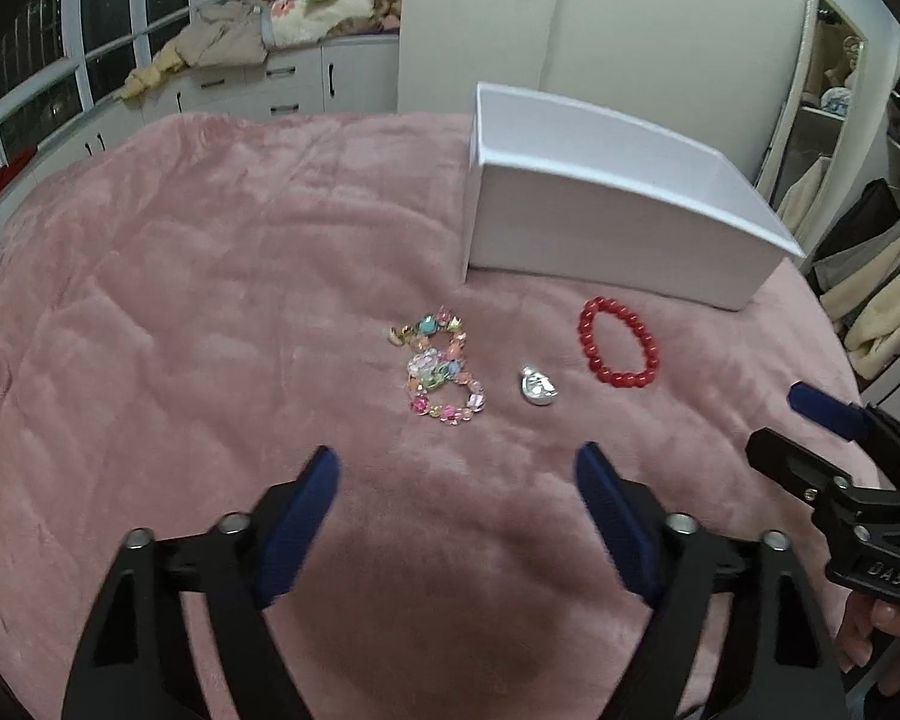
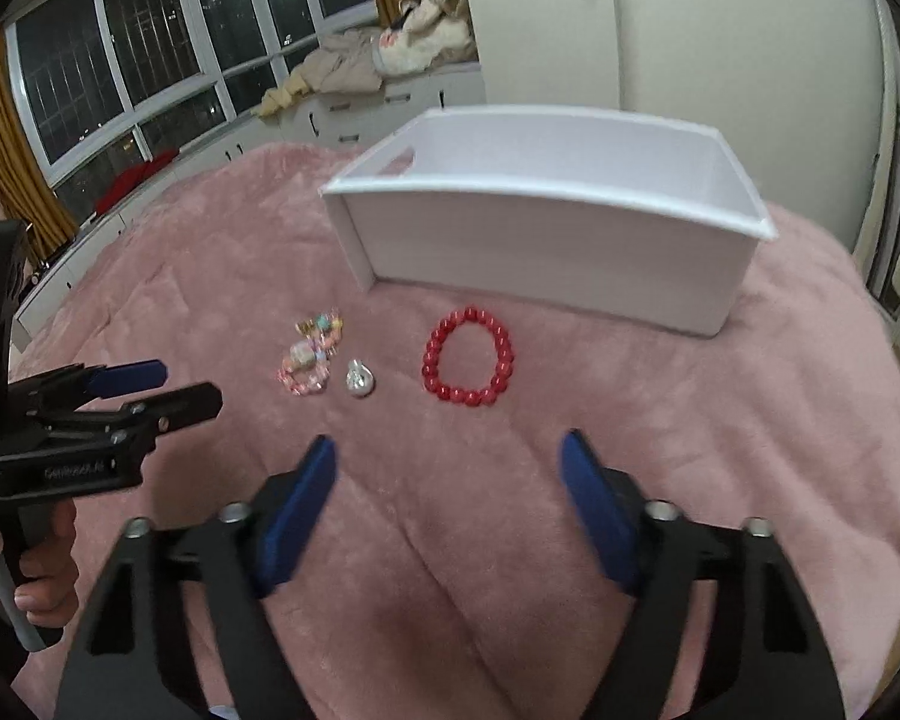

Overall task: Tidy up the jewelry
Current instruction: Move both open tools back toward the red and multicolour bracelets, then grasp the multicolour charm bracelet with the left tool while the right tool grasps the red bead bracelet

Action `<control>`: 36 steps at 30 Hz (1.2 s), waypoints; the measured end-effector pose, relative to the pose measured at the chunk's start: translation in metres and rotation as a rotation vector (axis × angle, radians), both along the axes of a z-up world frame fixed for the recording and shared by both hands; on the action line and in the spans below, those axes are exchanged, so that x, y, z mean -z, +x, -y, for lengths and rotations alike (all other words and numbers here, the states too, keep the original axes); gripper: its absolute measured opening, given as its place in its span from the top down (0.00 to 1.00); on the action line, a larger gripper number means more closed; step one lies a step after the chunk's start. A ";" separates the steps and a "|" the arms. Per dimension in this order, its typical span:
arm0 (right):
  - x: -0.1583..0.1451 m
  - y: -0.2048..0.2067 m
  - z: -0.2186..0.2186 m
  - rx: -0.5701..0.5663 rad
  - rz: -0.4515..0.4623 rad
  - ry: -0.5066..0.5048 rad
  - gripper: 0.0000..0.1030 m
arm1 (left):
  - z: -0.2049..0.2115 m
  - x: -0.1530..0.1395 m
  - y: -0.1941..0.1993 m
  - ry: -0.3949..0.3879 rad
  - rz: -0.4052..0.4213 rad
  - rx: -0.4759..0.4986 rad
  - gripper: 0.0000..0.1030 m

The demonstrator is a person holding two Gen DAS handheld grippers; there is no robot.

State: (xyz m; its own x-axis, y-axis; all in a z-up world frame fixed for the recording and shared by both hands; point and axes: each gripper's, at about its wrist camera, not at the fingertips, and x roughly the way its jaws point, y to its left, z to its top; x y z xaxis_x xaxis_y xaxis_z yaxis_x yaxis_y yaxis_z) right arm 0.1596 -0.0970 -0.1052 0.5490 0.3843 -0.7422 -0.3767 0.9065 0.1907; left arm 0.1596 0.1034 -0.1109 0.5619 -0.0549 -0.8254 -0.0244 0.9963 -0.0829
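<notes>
Pink plush bed (image 1: 210,300) carries everything. White open-top box (image 1: 600,228) sits toward the far edge, right of centre; a cut-out handle shows in its far wall in the right wrist view.

Jewelry lies in a row just in front of the box's near wall, none touching:
- red bead bracelet (image 1: 618,342), rightmost, nearest the box
- multicolour bead bracelet (image 1: 441,369), leftmost, twisted into a figure-eight
- small silver pendant (image 1: 538,389) between the two, slightly nearer the camera

Writing: "DA5" moulded on the right gripper body in the left wrist view. A moulded line on the left gripper body in the right wrist view is too blurred to read.

Left gripper (image 1: 457,459): jaws apart, nothing between them, off the bed. Multicolour bracelet and pendant lie just ahead of its tips, roughly centred.

Right gripper (image 2: 447,450): jaws apart, empty. Red bracelet lies just ahead, centred between the blue pads (image 2: 306,510). A hand (image 2: 42,564) holds the left gripper's handle.
</notes>
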 end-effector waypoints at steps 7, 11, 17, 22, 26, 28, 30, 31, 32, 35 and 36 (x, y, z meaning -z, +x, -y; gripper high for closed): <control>0.032 0.030 -0.002 0.027 -0.077 0.003 0.56 | 0.003 0.028 0.030 0.006 -0.055 0.005 0.25; 0.042 0.048 0.000 0.046 -0.109 0.022 0.56 | 0.000 0.041 0.047 -0.004 -0.066 -0.020 0.25; 0.057 0.078 -0.006 0.041 -0.145 0.007 0.68 | -0.007 0.060 0.074 -0.004 -0.117 -0.060 0.30; 0.064 0.082 -0.002 0.017 -0.158 0.023 0.95 | -0.003 0.069 0.077 0.020 -0.156 -0.051 0.56; 0.063 0.071 0.005 -0.011 -0.152 0.032 1.00 | 0.000 0.067 0.071 0.035 -0.162 -0.047 0.75; 0.062 0.064 0.010 -0.015 -0.164 0.056 1.00 | -0.003 0.066 0.068 0.014 -0.161 -0.068 0.75; 0.062 0.056 0.019 -0.012 -0.168 0.063 1.00 | -0.005 0.065 0.064 -0.010 -0.158 -0.096 0.75; 0.061 0.052 0.026 0.002 -0.173 0.073 1.00 | -0.004 0.065 0.060 -0.025 -0.158 -0.102 0.75; 0.061 0.048 0.031 0.009 -0.180 0.085 1.00 | -0.003 0.064 0.058 -0.030 -0.154 -0.103 0.75; 0.052 0.034 0.045 0.012 -0.167 0.081 1.00 | 0.002 0.058 0.046 -0.043 -0.141 -0.096 0.77; 0.048 0.030 0.048 0.007 -0.157 0.087 1.00 | 0.003 0.055 0.042 -0.042 -0.134 -0.094 0.77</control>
